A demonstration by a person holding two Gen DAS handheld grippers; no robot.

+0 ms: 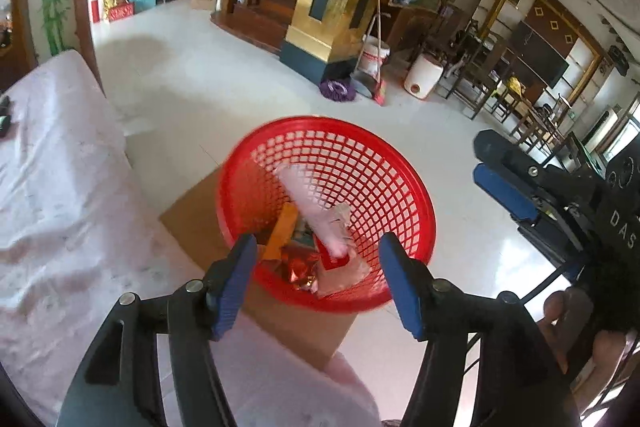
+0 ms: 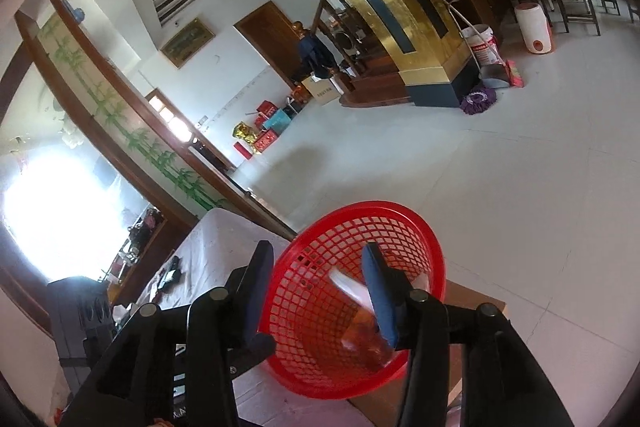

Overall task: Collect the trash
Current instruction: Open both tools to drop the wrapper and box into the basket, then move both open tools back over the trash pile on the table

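Scene: both grippers hang over a red mesh basket [image 1: 326, 211] set on a brown cardboard box [image 1: 192, 215] beside a cloth-covered table [image 1: 60, 187].
Left gripper [image 1: 318, 283]: jaws wide, nothing between the pads — the basket's near rim and its contents lie just beyond the fingertips.
Right gripper [image 2: 320, 291]: jaws parted, gripping nothing; the basket fills the gap, with a blurred white scrap [image 2: 352, 289] just inside the right-hand finger.
Done: wrappers already lie in the basket — a white paper piece [image 1: 316, 211], an orange strip [image 1: 282, 231], red foil [image 1: 302, 267].
Left: dark small items [image 2: 170, 273] remain on the table, far left of the right jaws; whether they are trash cannot be told.
Axis: the white paper's long side runs away from the left jaws, tilted left; the basket's mouth faces up.
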